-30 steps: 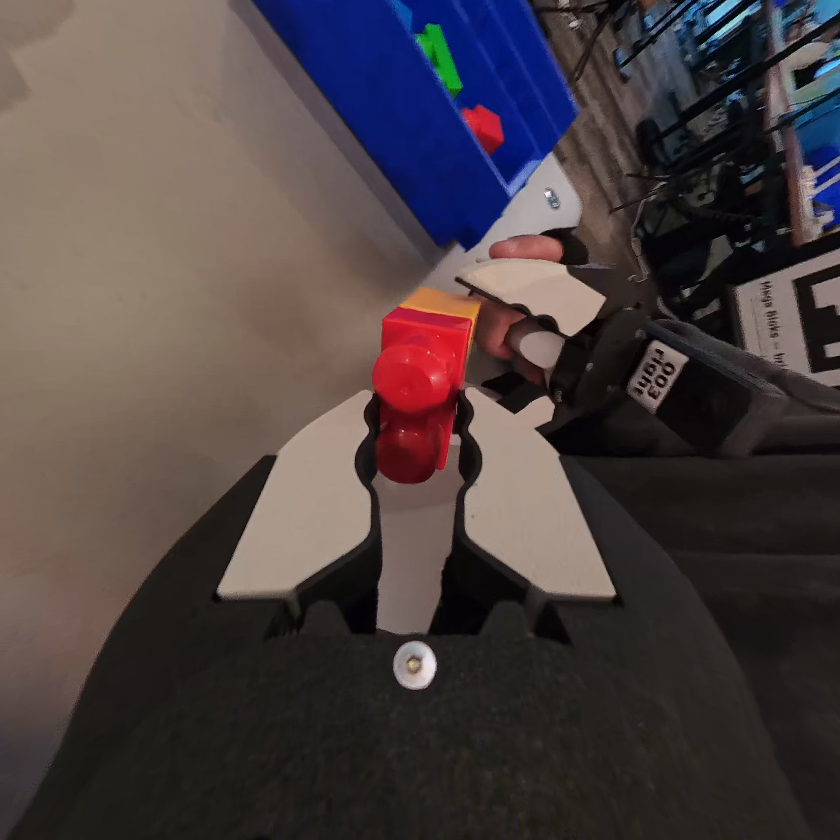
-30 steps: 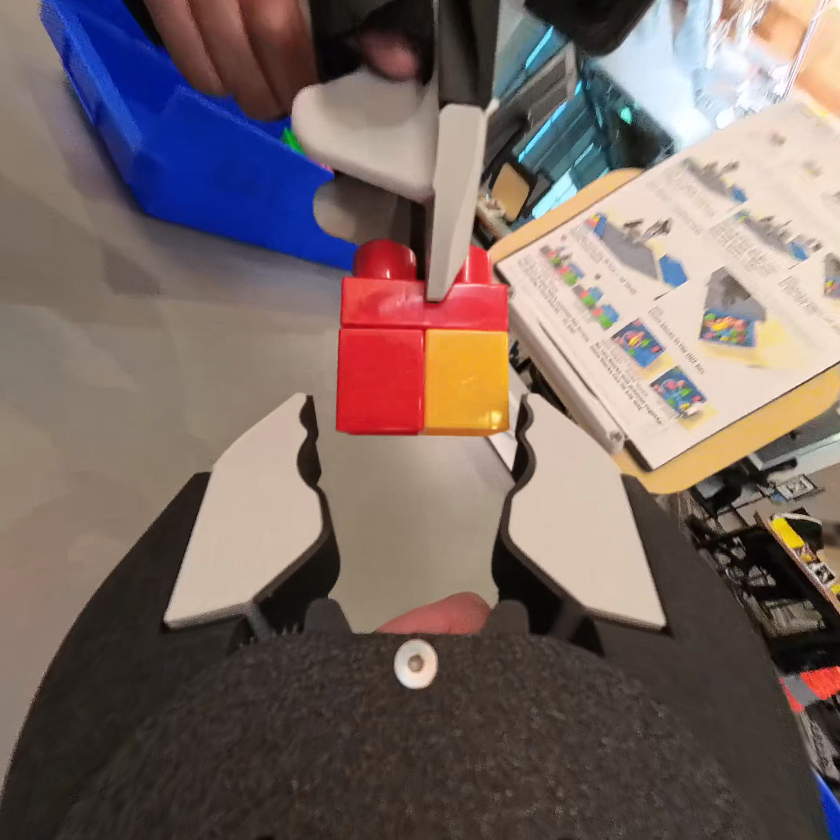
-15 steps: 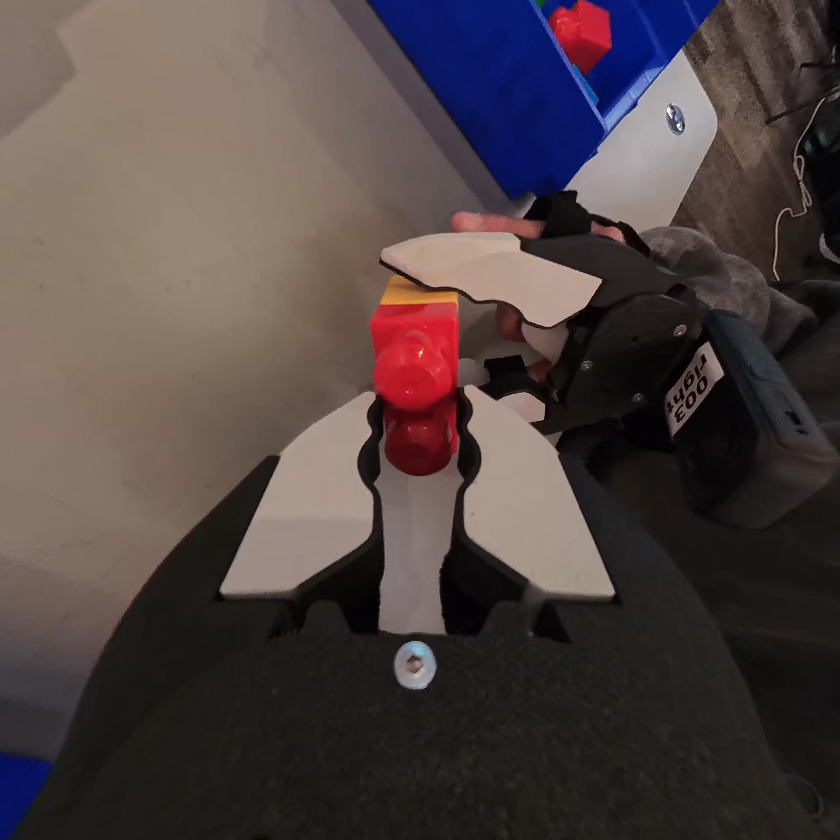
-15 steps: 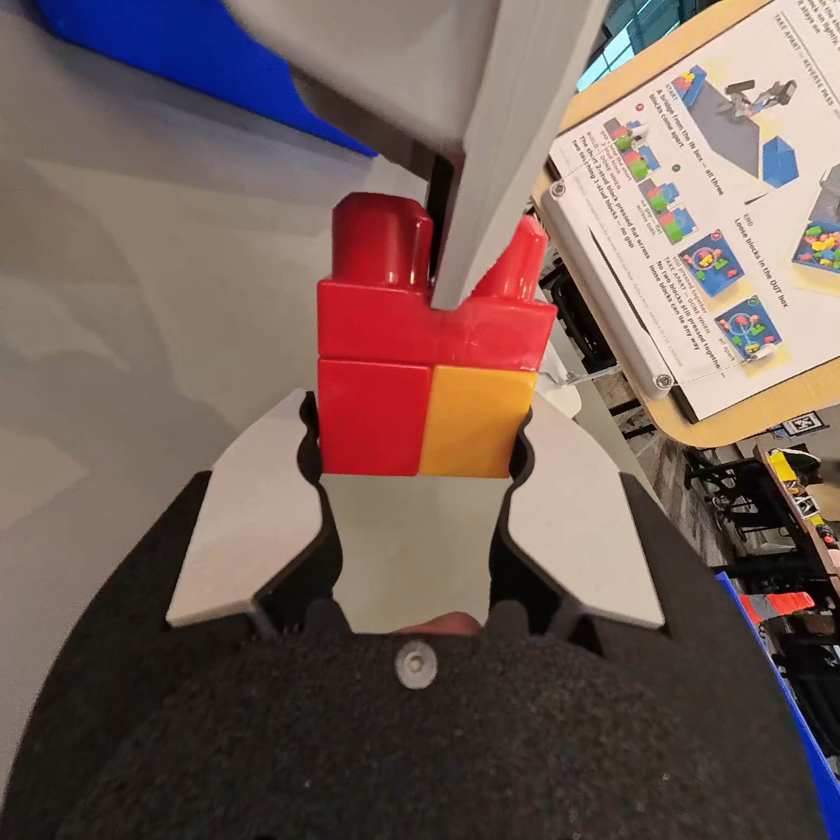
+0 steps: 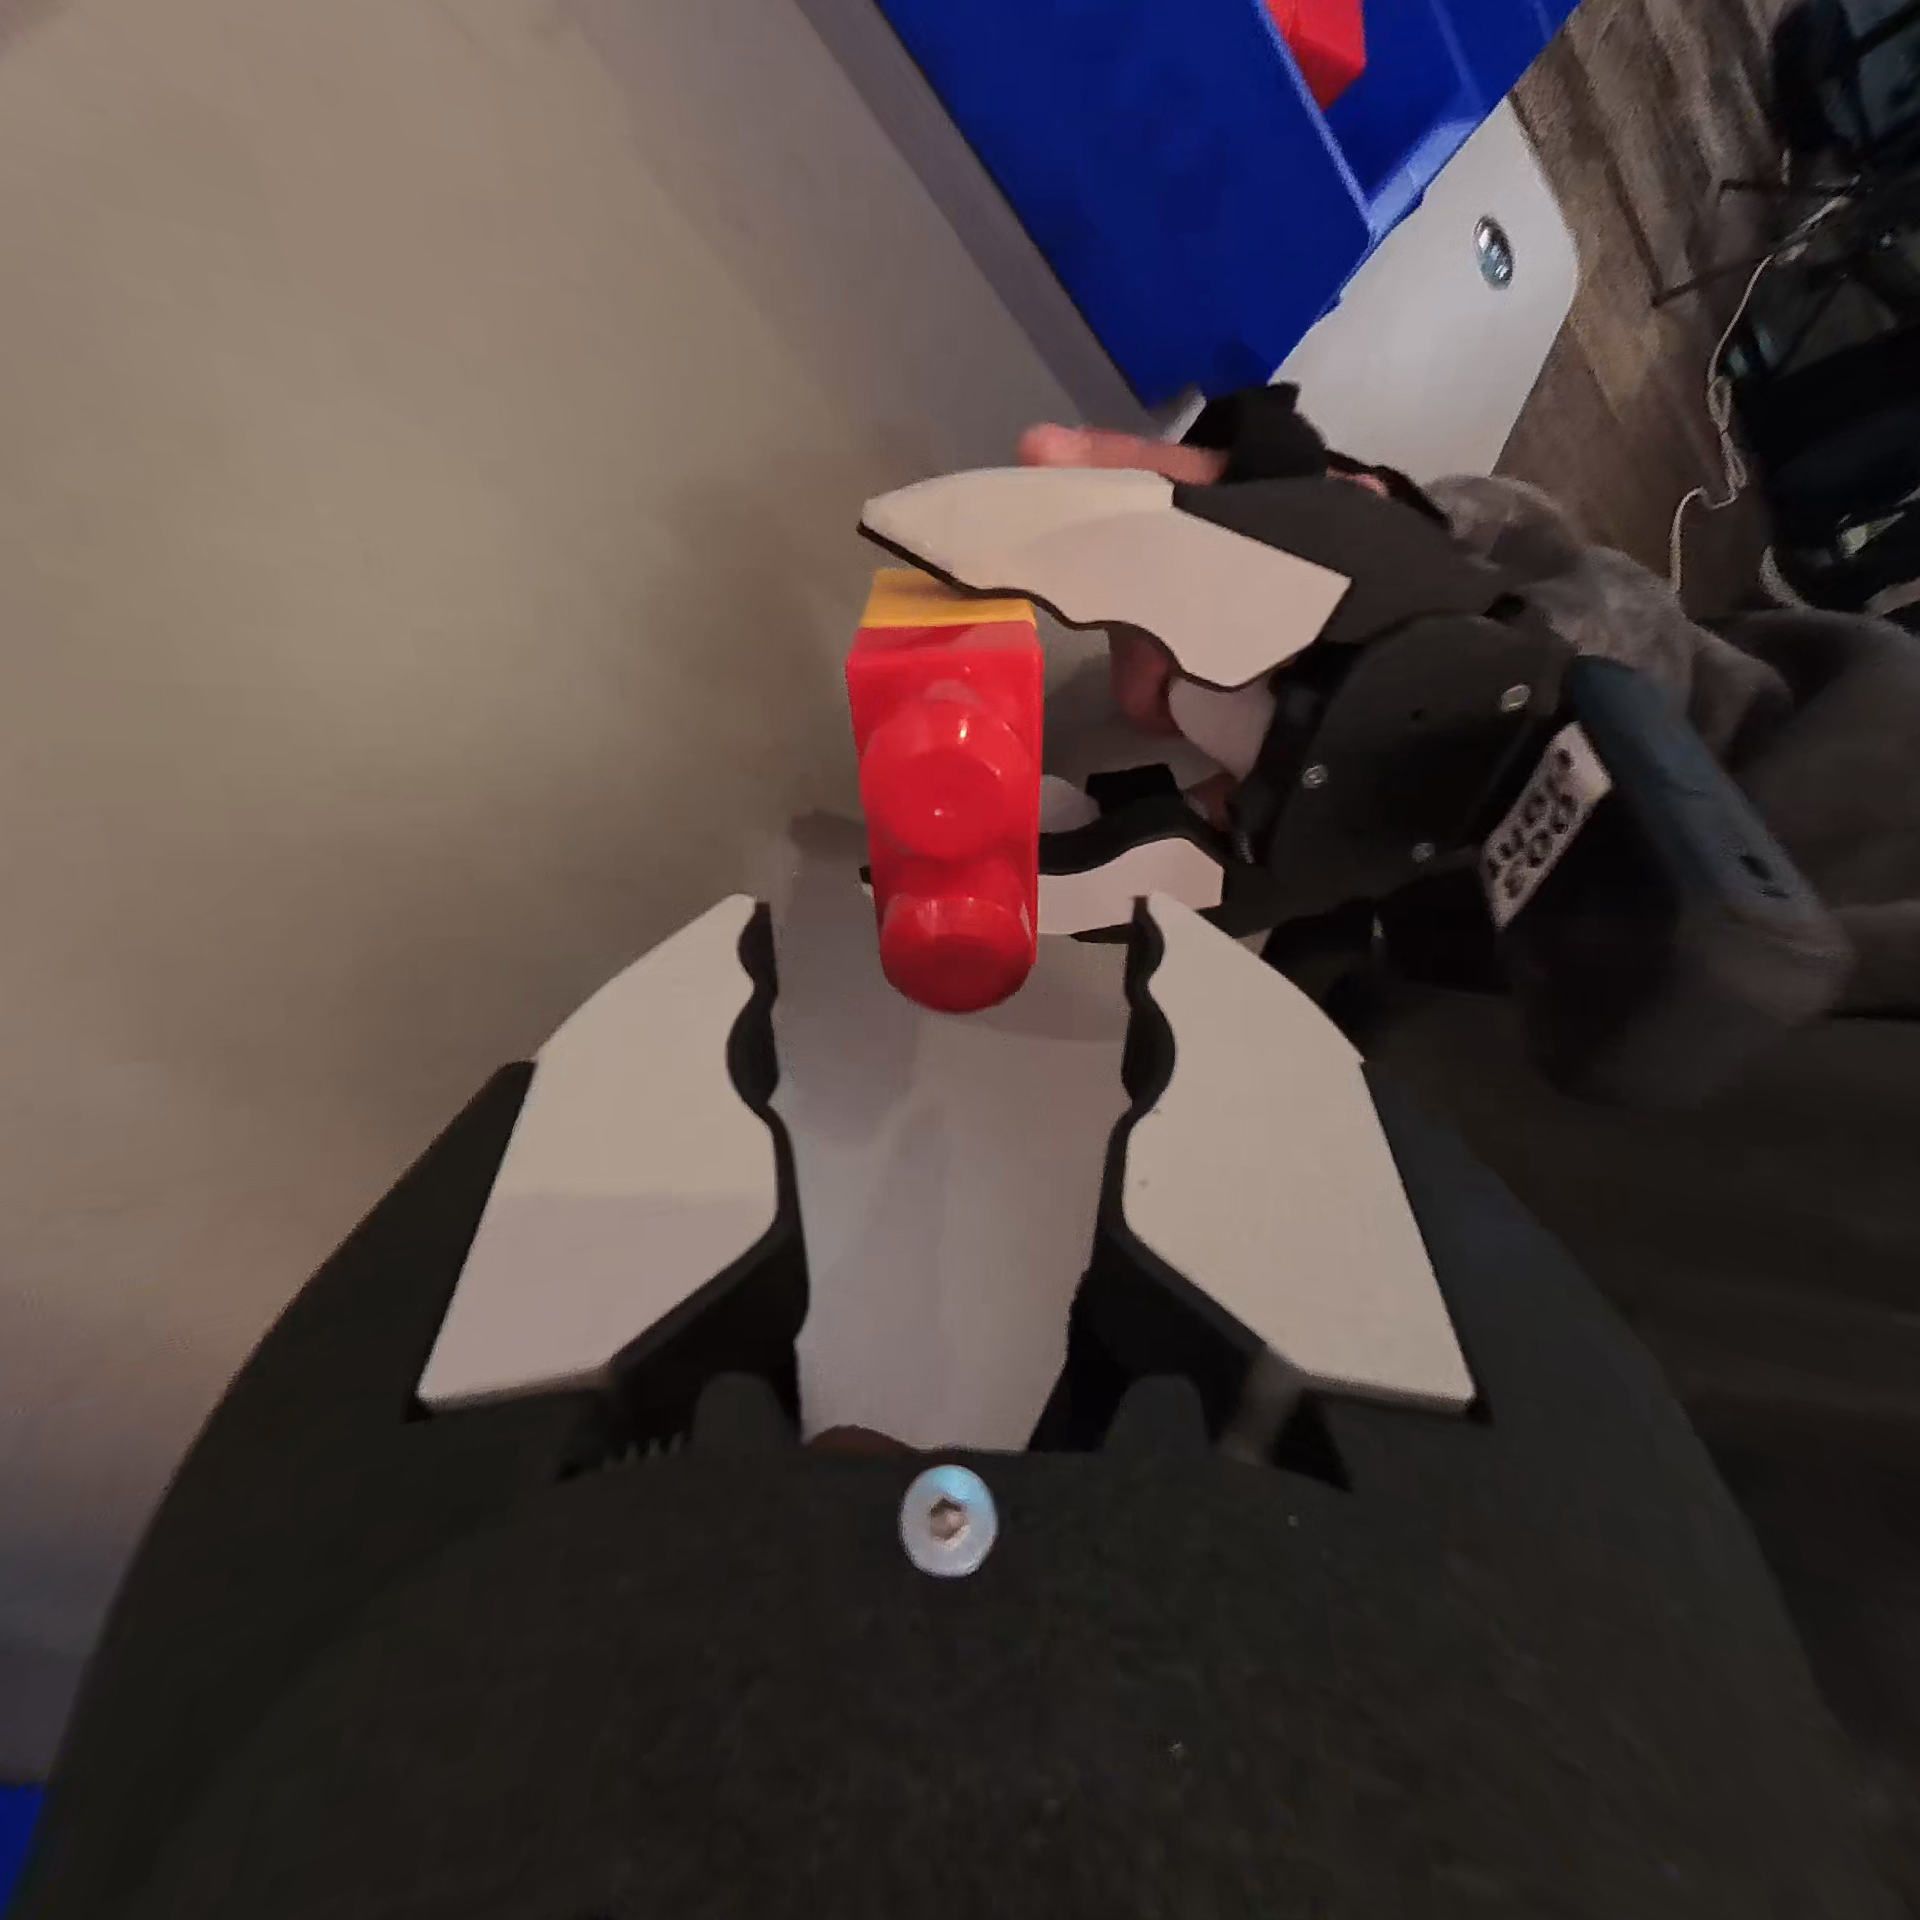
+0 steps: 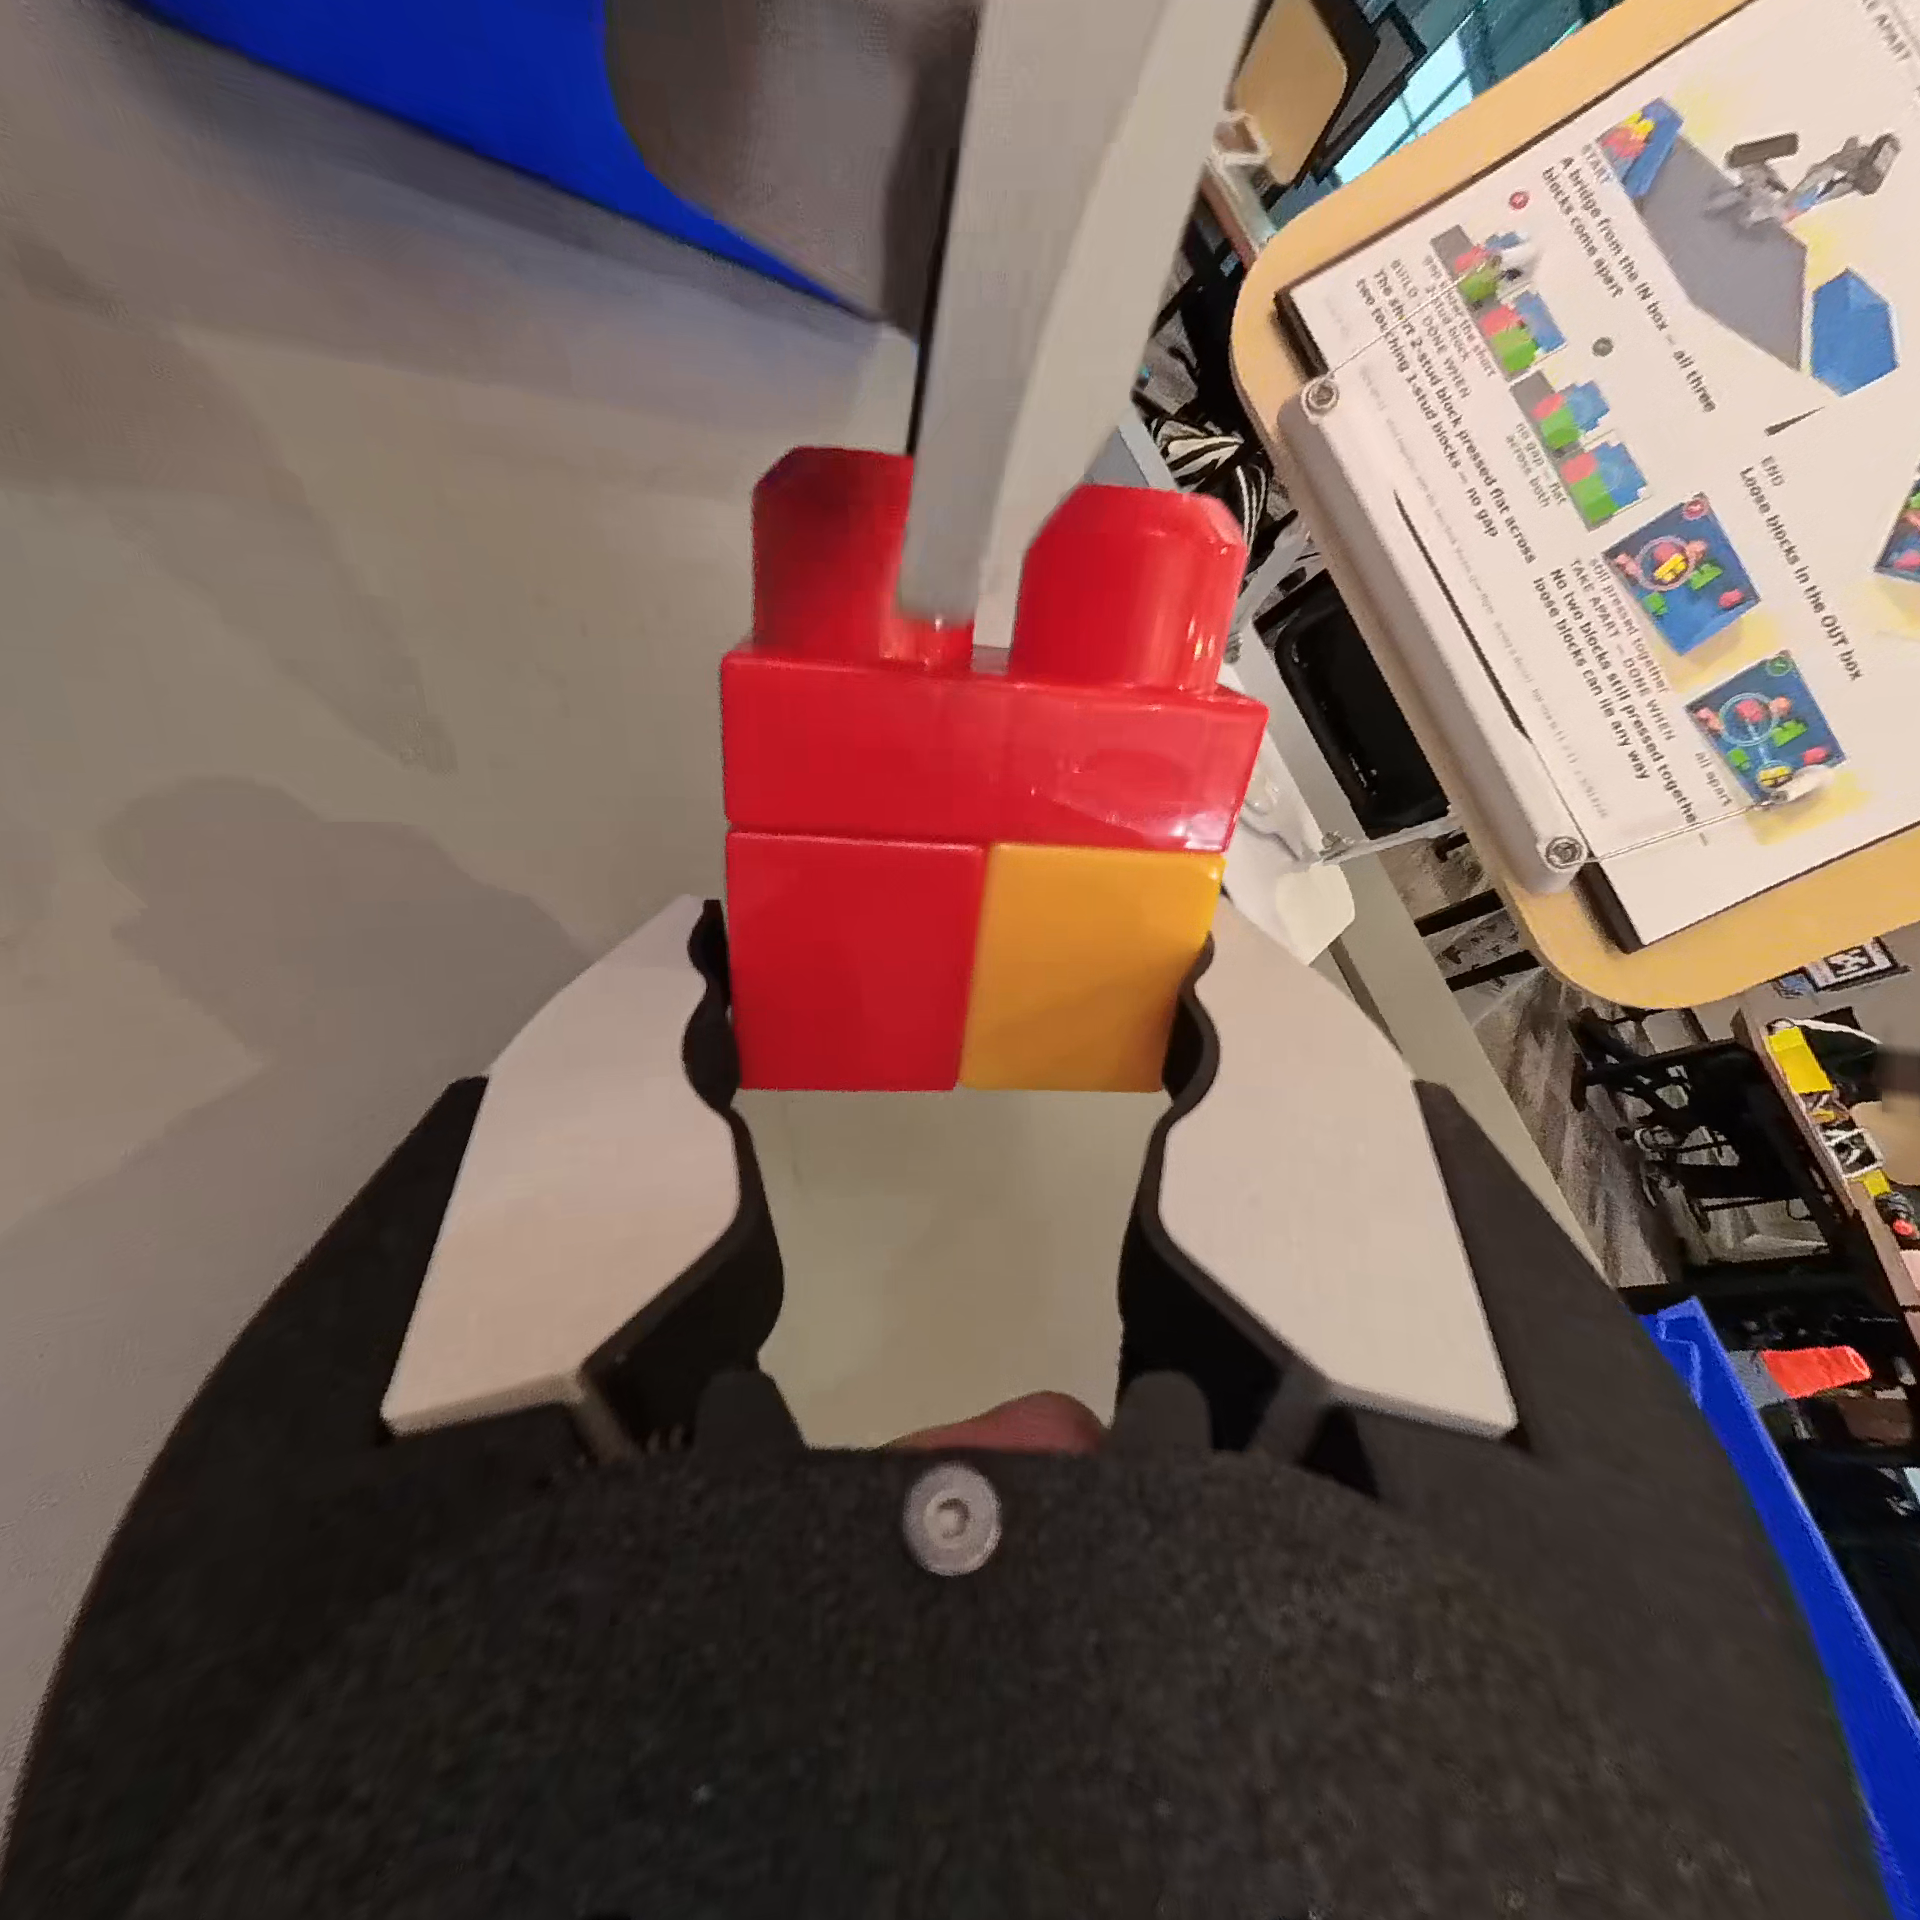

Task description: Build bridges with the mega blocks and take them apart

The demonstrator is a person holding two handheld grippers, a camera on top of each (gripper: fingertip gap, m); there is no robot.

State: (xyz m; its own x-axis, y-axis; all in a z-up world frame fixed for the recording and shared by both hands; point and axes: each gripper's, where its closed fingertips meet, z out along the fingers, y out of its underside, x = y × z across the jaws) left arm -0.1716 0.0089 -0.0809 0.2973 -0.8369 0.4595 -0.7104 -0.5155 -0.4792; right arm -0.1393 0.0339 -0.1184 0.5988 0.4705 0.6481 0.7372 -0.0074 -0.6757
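Right gripper (image 6: 951, 997) is clamped across the two bottom blocks of the bridge, the red one (image 6: 852, 961) against one finger and the yellow one (image 6: 1081, 966) against the other, with the long red block (image 6: 987, 753) capping both, the whole thing held up above the grey table (image 6: 312, 623). Left gripper (image 5: 951, 935) stands apart, jaws wide, the studs of the long red block (image 5: 945, 800) sitting between its tips but, as far as I can tell, touching neither finger. From the right view one left finger (image 6: 997, 312) drops down between the two studs. The blue bin (image 5: 1143, 156) waits at the table's far edge, a red block (image 5: 1314, 42) inside. This looks like the take-apart phase, so here's how I'd play it: set the left fingers on the flat sides of the top block rather than on the rounded studs, close firmly, then peel with a slight rocking tilt instead of a straight yank. The right must squeeze both lower blocks evenly, or the yellow one could pop loose and drop. Keep it all low over the table so any escapee lands near.
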